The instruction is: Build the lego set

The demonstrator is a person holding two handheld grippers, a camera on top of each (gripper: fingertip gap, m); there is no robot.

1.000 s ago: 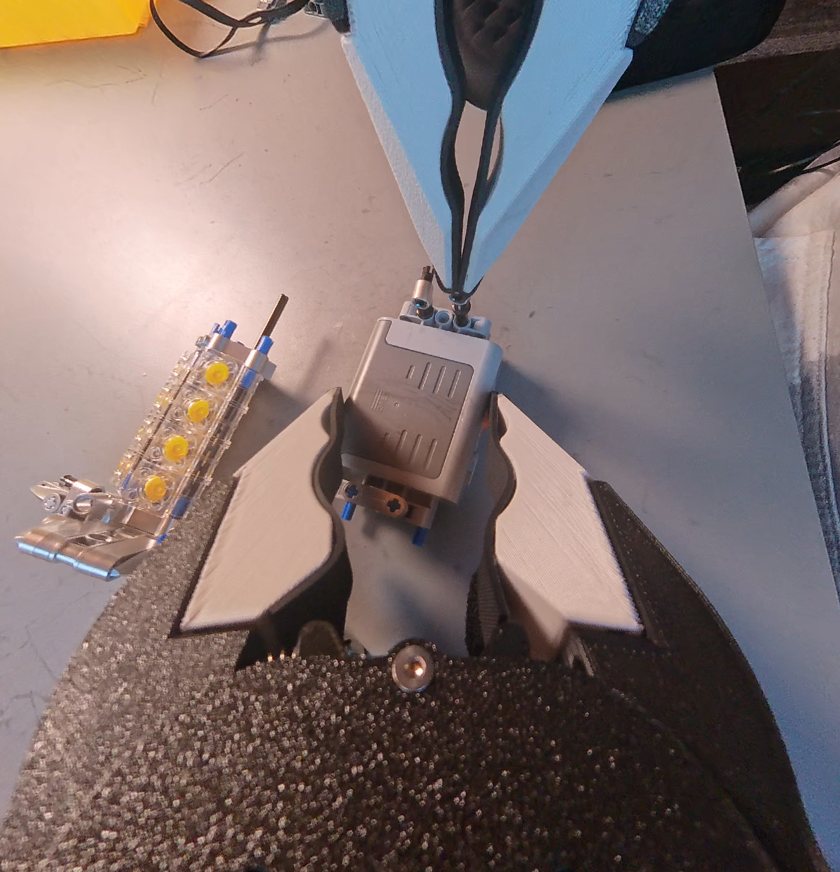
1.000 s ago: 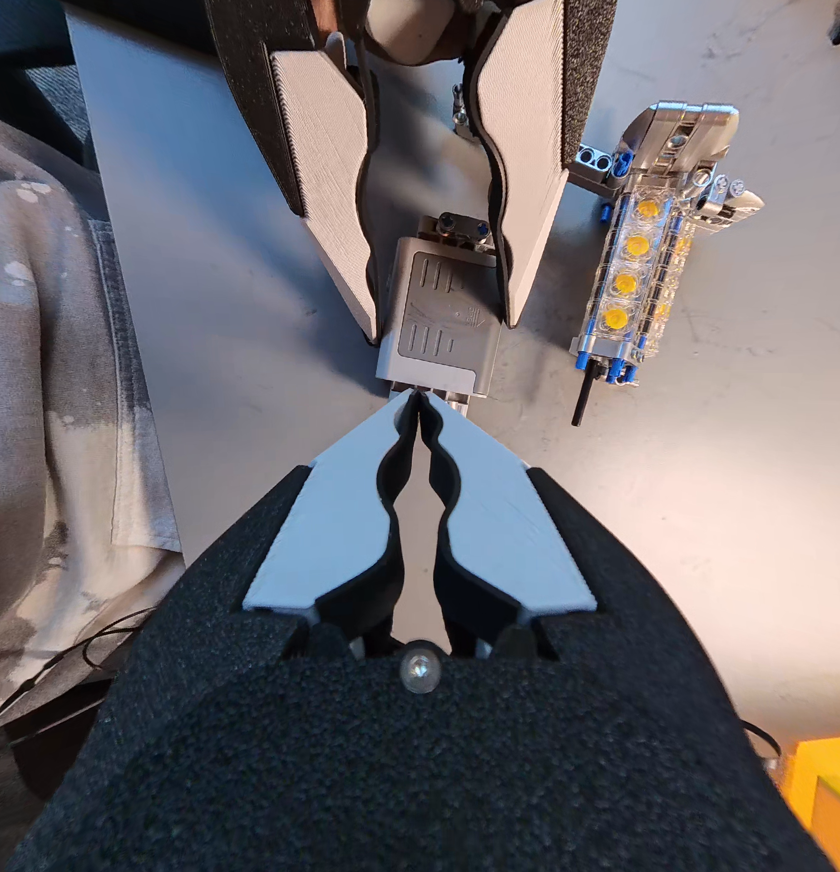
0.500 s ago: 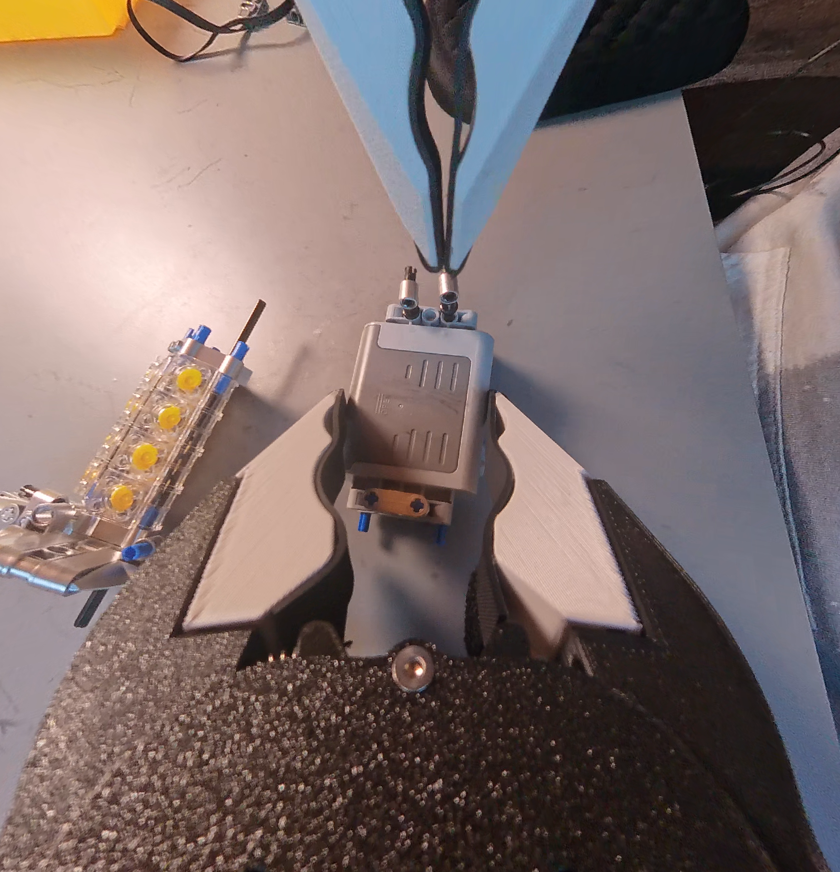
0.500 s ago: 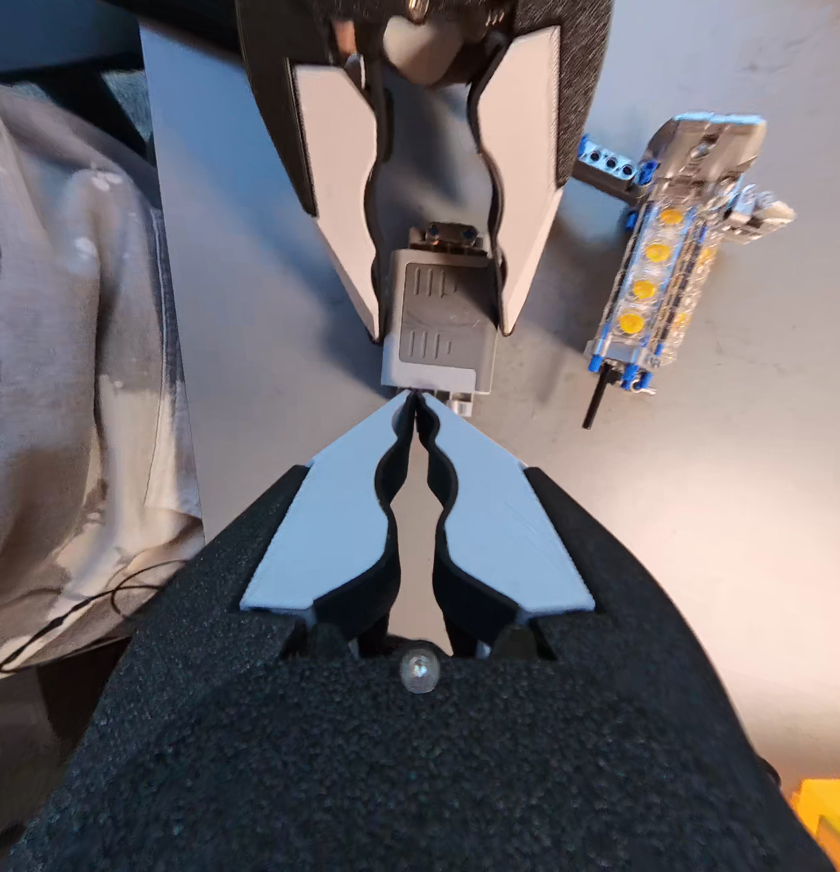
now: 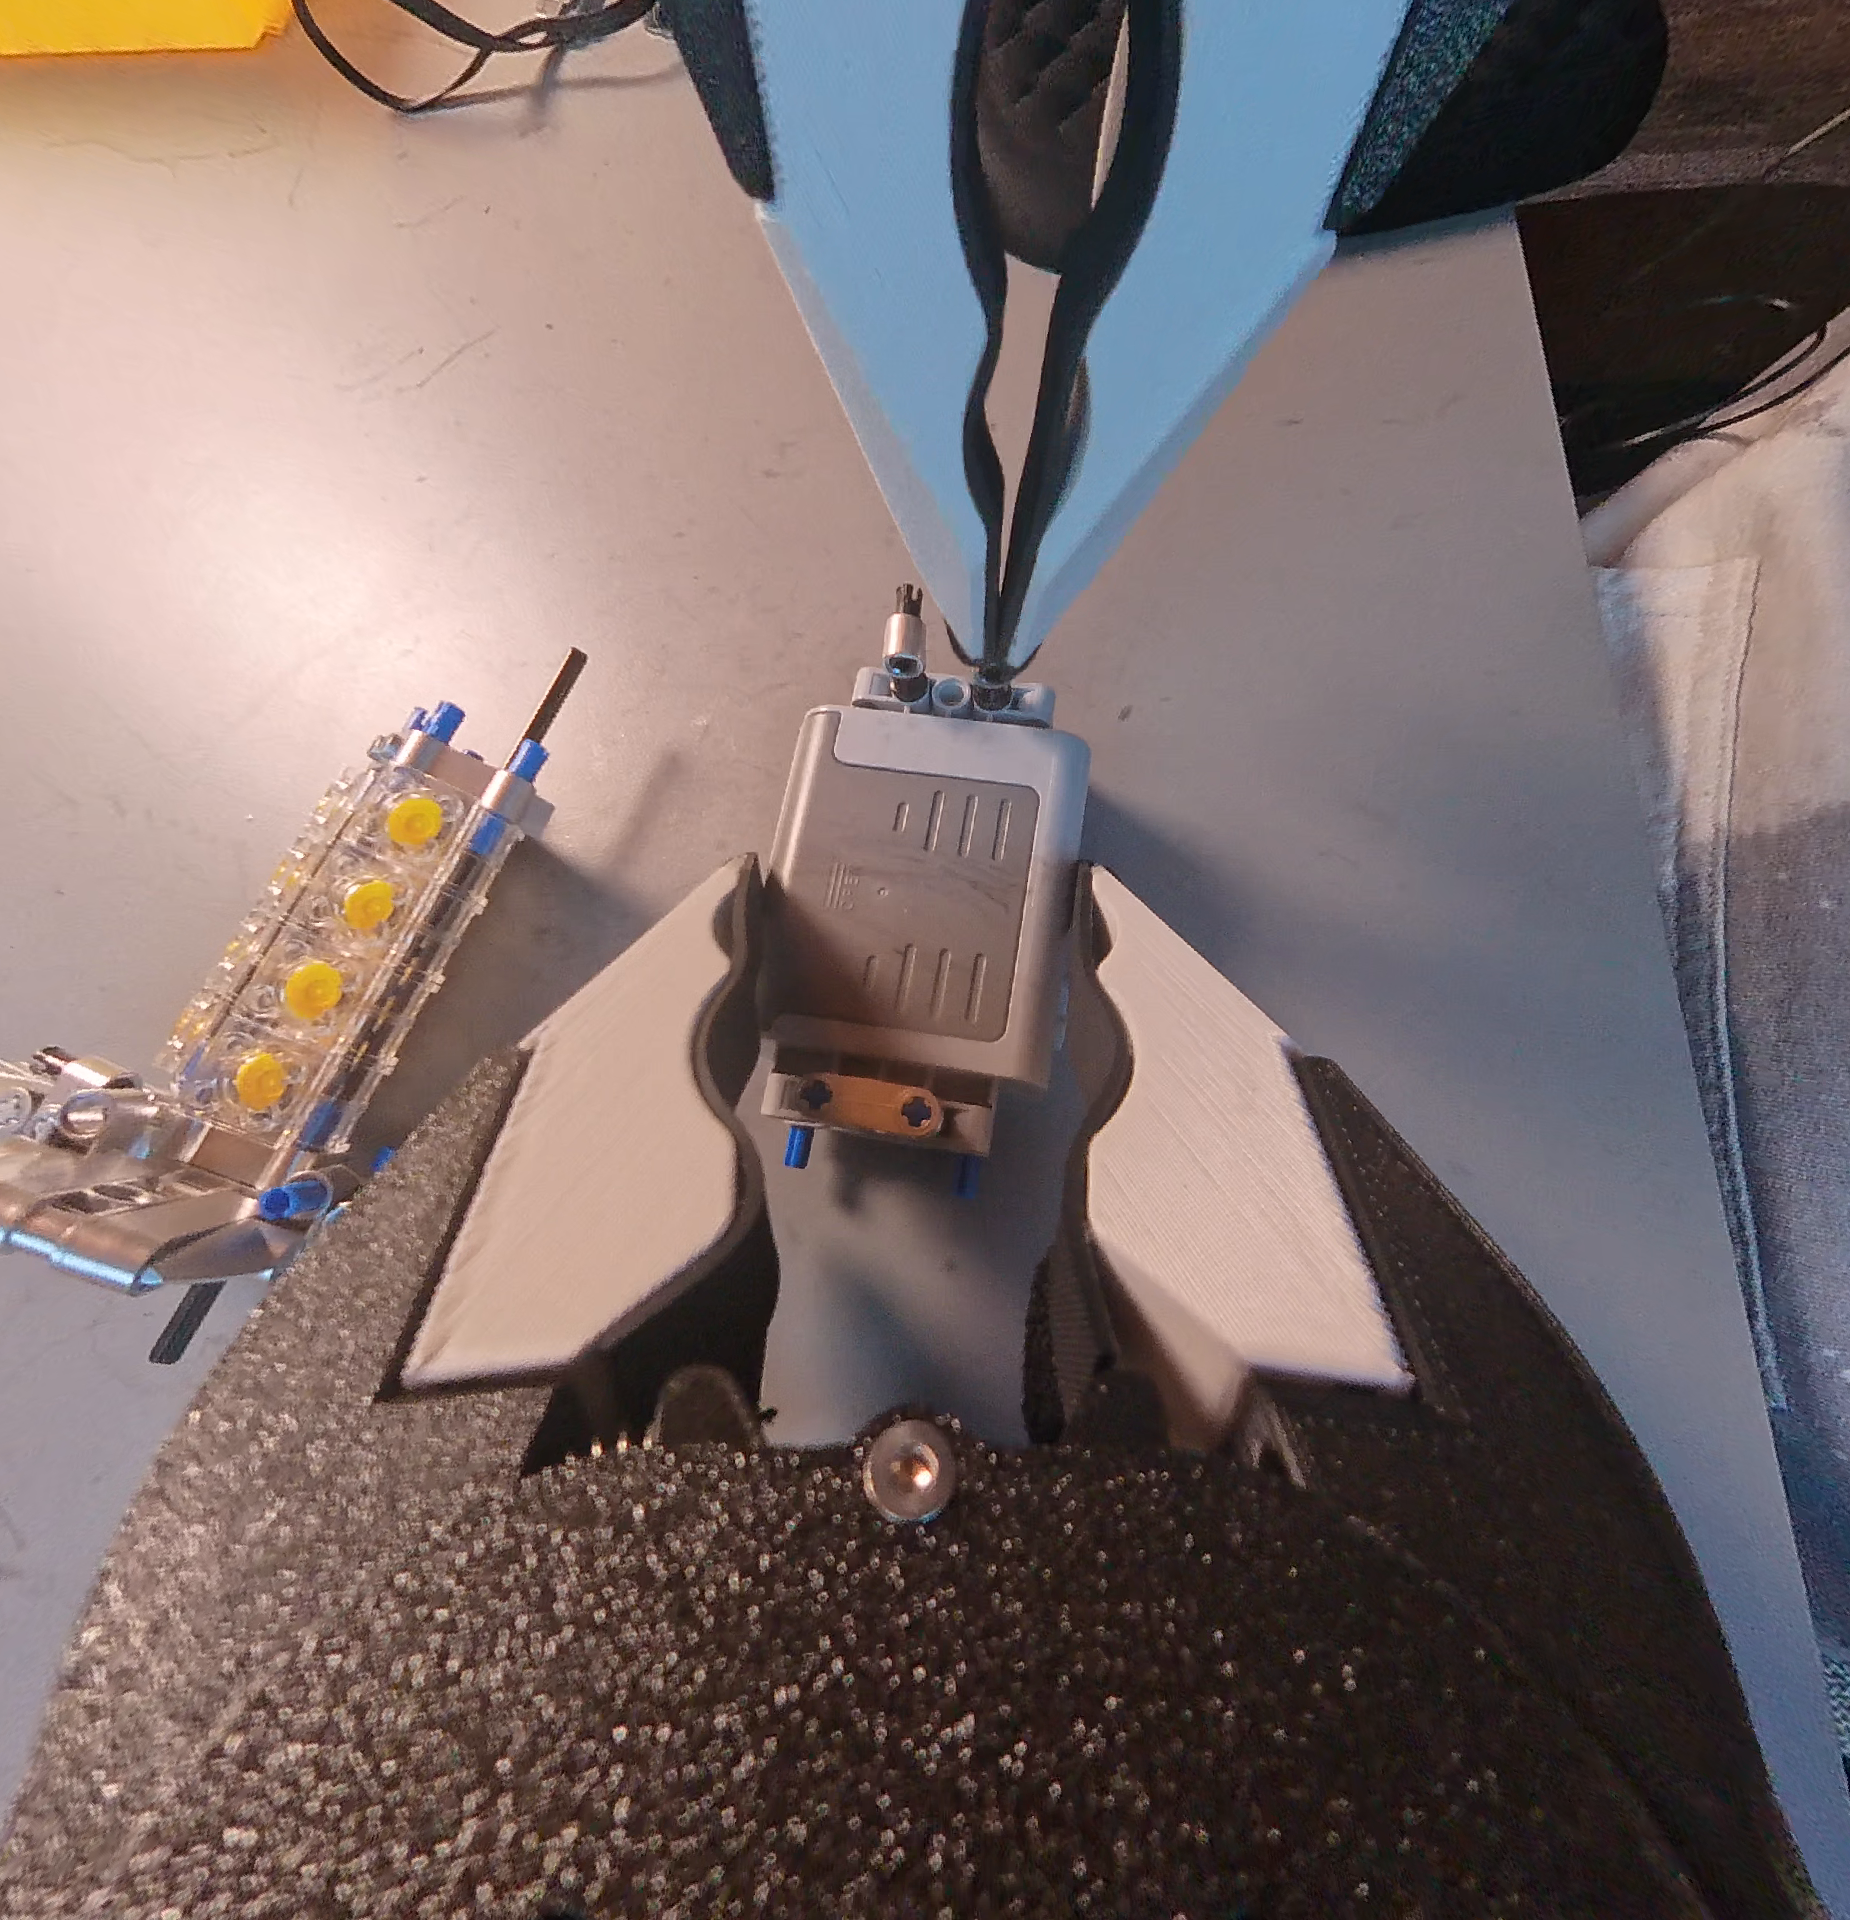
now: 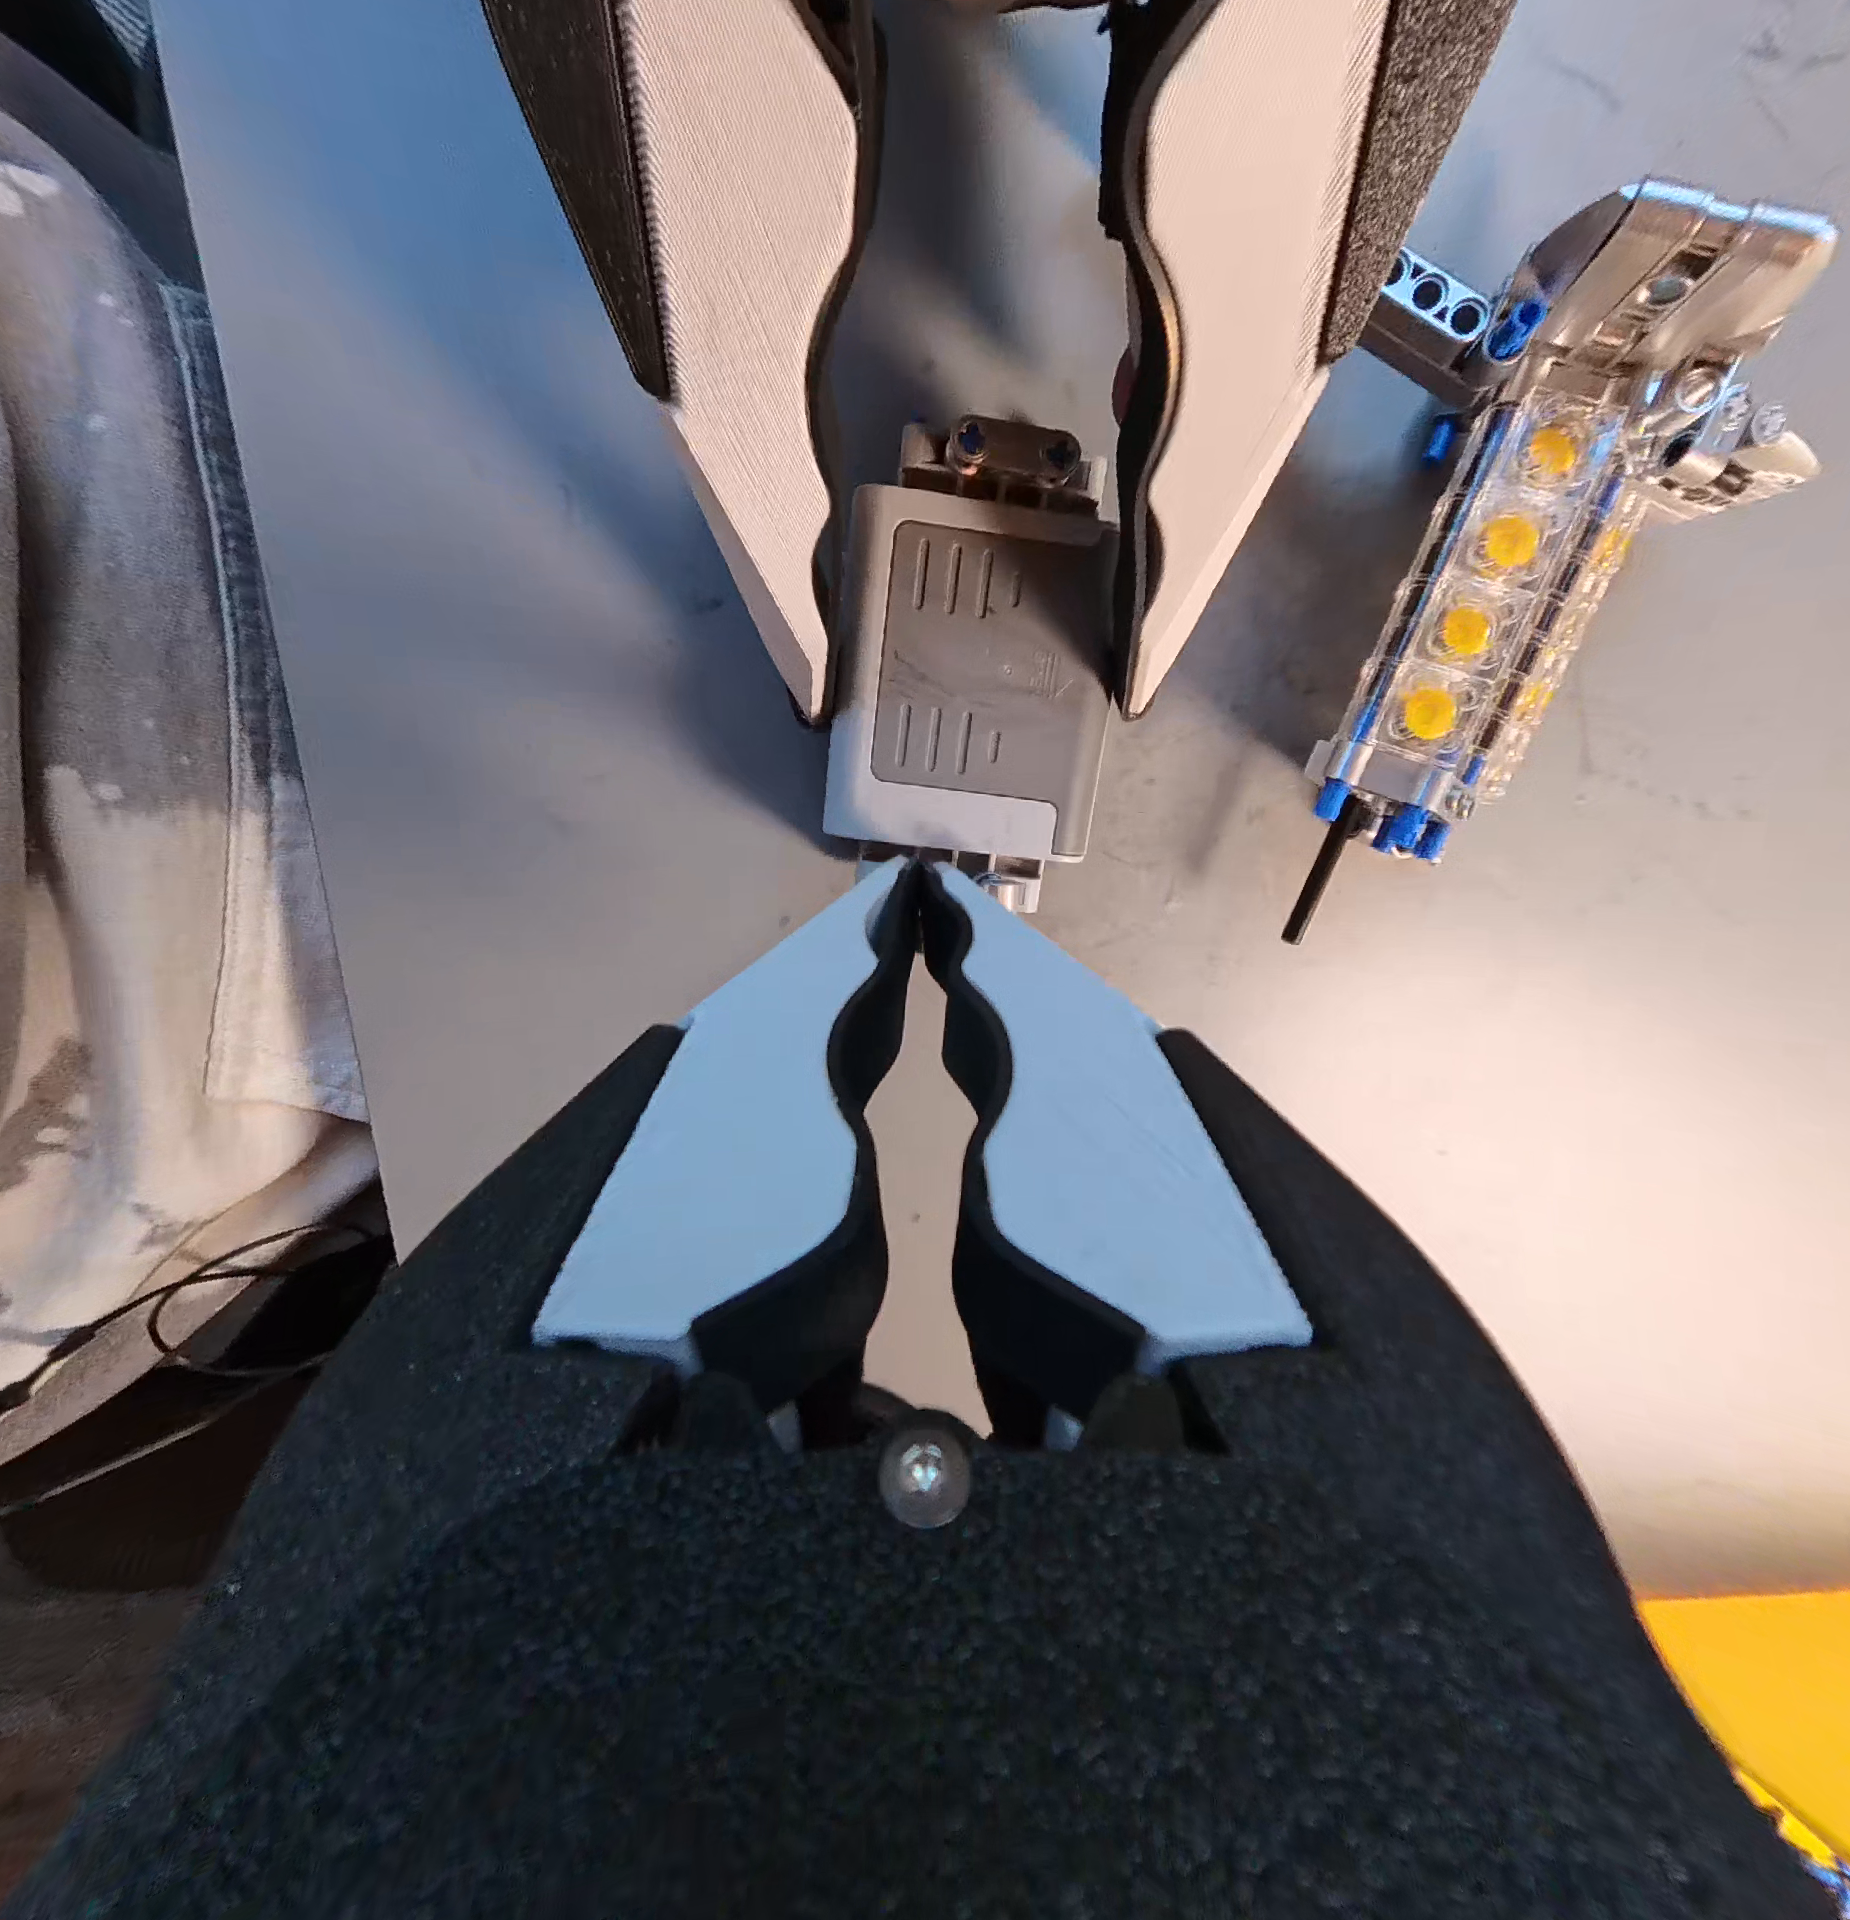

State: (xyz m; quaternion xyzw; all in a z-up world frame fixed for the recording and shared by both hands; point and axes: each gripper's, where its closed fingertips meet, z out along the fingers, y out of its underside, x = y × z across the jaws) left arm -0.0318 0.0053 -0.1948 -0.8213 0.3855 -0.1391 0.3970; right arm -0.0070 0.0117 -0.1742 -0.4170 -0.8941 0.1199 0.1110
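Left tongs (image 5: 916, 914) clamp the grey motor block (image 5: 926, 894) by its sides — right tongs (image 6: 916, 883) pinch a small pin (image 5: 992, 691) at its far end. On the bench (image 5: 329, 416) beside lies a clear brick assembly (image 5: 308, 966) with yellow studs.

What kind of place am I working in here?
Probably a workshop or lab bench: a plain grey table with toy-brick parts, a grey motor block and a clear engine model, plus loose black cables and a yellow bin at the far edge.

right tool (image 6: 916, 883) back on pin (image 5: 994, 686)
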